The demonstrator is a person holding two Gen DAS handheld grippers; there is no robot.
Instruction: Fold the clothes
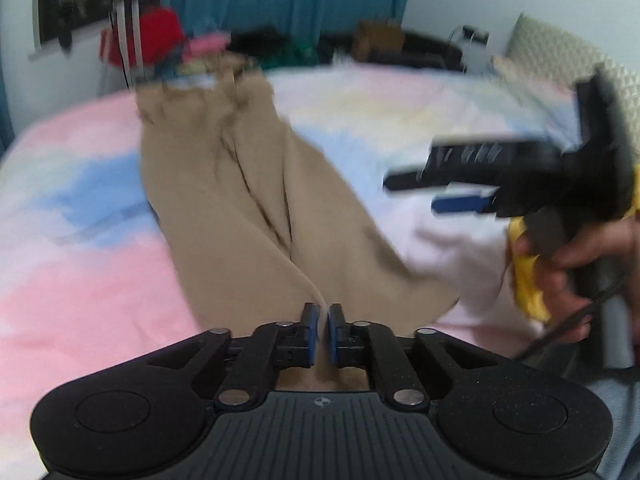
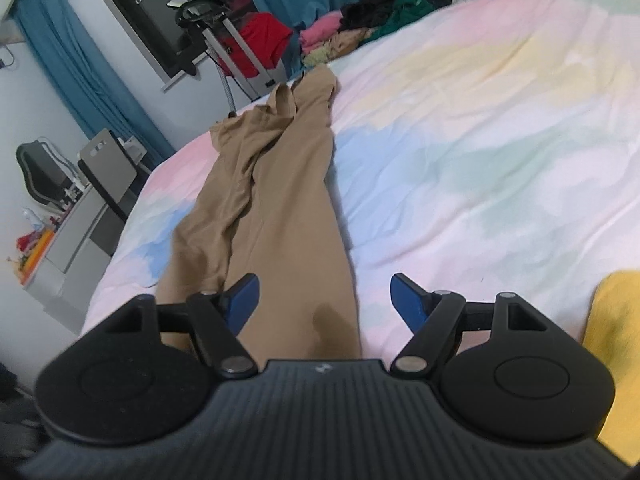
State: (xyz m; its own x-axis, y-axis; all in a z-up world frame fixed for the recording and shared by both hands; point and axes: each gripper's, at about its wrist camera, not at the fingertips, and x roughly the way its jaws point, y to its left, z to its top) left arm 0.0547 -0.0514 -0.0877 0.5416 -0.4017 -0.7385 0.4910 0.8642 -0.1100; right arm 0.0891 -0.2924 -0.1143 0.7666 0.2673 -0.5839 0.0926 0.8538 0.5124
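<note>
The tan trousers [image 1: 256,200] lie lengthwise on the bed [image 1: 80,260], from the lower middle of the left wrist frame up to the upper left, where the crumpled far end nearly reaches the far edge of the mattress. The left claw [image 1: 324,324] is pressed together on the near edge of the cloth, so a ridge of fabric rises toward its blue pads. This hold probably serves to keep the near end fixed, or to lift it, while the long piece is laid straight.

The right claw [image 2: 324,300] is spread wide, with nothing between its pads. In the right wrist frame it hangs low over the near part of the trousers, one finger over the cloth and the other over the bare sheet beside it. Such a position would suit taking a second hold on the same end. In the left wrist frame it appears blurred at the right, held by a hand [image 1: 576,264].

A pile of other clothes [image 2: 360,28] lies beyond the bed at the top of the right wrist frame.
</note>
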